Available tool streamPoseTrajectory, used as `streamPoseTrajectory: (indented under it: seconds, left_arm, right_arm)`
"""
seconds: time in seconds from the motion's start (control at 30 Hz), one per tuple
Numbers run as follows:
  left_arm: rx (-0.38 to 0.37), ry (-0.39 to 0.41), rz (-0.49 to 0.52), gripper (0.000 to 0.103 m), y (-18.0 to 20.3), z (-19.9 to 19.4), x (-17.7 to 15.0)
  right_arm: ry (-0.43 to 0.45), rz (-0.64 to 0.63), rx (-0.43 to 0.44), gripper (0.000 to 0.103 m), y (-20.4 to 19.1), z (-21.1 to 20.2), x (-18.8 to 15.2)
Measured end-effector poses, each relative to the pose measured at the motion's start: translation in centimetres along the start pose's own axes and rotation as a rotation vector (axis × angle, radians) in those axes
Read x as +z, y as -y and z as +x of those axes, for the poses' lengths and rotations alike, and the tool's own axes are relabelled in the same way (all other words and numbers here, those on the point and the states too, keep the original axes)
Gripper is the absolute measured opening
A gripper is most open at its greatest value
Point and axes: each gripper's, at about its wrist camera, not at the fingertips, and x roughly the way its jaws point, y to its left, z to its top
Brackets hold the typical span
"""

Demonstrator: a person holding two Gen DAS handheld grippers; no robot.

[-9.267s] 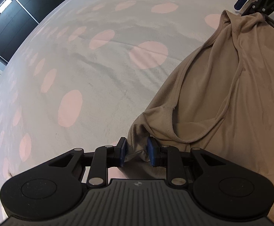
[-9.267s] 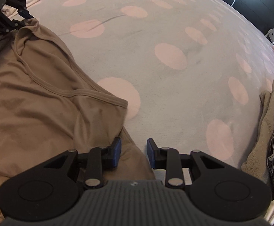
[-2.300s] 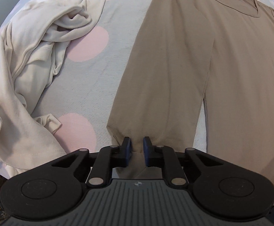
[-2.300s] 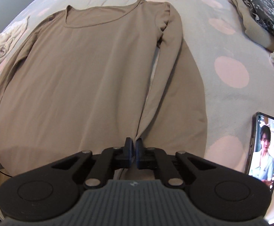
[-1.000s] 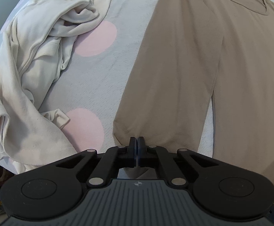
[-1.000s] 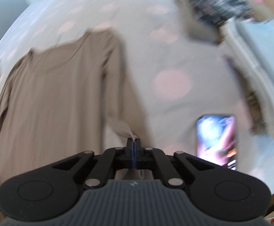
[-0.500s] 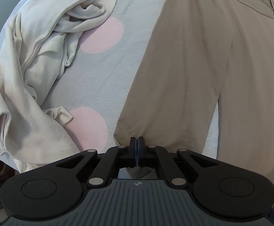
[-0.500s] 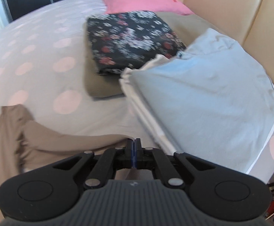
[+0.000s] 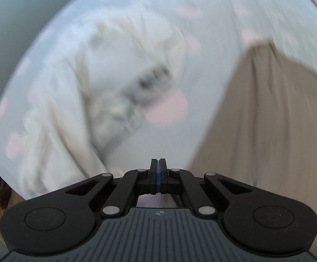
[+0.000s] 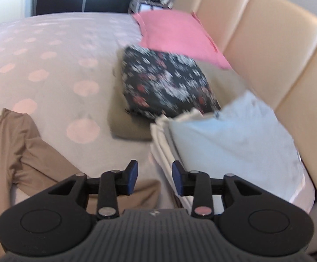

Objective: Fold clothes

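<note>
- The tan shirt is judged light, thin and limp; it is expected to drape and crease wherever it is lifted and to keep no shape of its own.
- No fragility or slipperiness is suggested, but a single layer could be pinched by mistake where two lie together.
- Hold is best taken at an edge or corner: a cuff, the hem or a shoulder seam, so that the fold line can be drawn straight.
- In the right wrist view the shirt lies flat on the dotted bedspread, with its sleeve stretched out to the side, toward the gripper.
- The right gripper is seen with its jaws wide apart and nothing between them; the sleeve end lies just below and left of its fingers, apart from them.
- The left gripper is seen with its jaws pressed together; whether cloth is pinched there cannot be told, as the view is blurred.
- In the left view the shirt fills the right side, close beside the gripper.
- A cream garment lies bunched to the left, well apart from the shirt.
- Folded stacks are seen near the headboard, ahead of the right gripper.
</note>
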Motion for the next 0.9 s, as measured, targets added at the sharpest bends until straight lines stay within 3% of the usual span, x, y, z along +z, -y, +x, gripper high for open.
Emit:
streamPoseTrajectory:
  seconds: [0.17, 0.33, 0.43, 0.53, 0.63, 0.73, 0.87, 0.9]
  left_arm:
    - [0.057, 0.136, -0.071, 0.0, -3.4, -1.1, 6.8]
    - [0.119, 0.235, -0.151, 0.0, -6.9, -3.6, 9.4]
    - [0.164, 0.224, -0.183, 0.0, -8.7, -3.0, 10.2]
    - [0.194, 0.128, -0.18, 0.0, -9.7, 0.0, 10.5]
    - [0.258, 0.086, -0.156, 0.0, -9.6, 2.2, 10.0]
    - [0.272, 0.114, -0.122, 0.0, -9.0, 2.9, 10.0]
    - [0.244, 0.24, -0.057, 0.025, -7.1, 1.6, 11.1]
    - [0.232, 0.273, -0.04, 0.027, -6.5, 1.1, 11.5]
  right_arm:
    - [-0.008, -0.07, 0.003, 0.039, -1.5, 0.3, -0.2]
    - [-0.044, -0.064, -0.006, 0.039, -1.7, 0.9, -0.5]
    - [-0.07, -0.043, -0.002, 0.039, -1.5, 1.5, -0.5]
    - [-0.092, -0.034, 0.004, 0.039, -1.6, 2.2, -0.4]
    - [-0.099, -0.045, 0.012, 0.039, -2.0, 2.5, -0.3]
    - [-0.102, -0.057, 0.053, 0.039, -2.4, 2.8, -0.2]
    - [-0.118, -0.041, 0.17, 0.039, -3.1, 3.4, 0.7]
    - [-0.121, -0.033, 0.201, 0.039, -3.5, 3.6, 1.1]
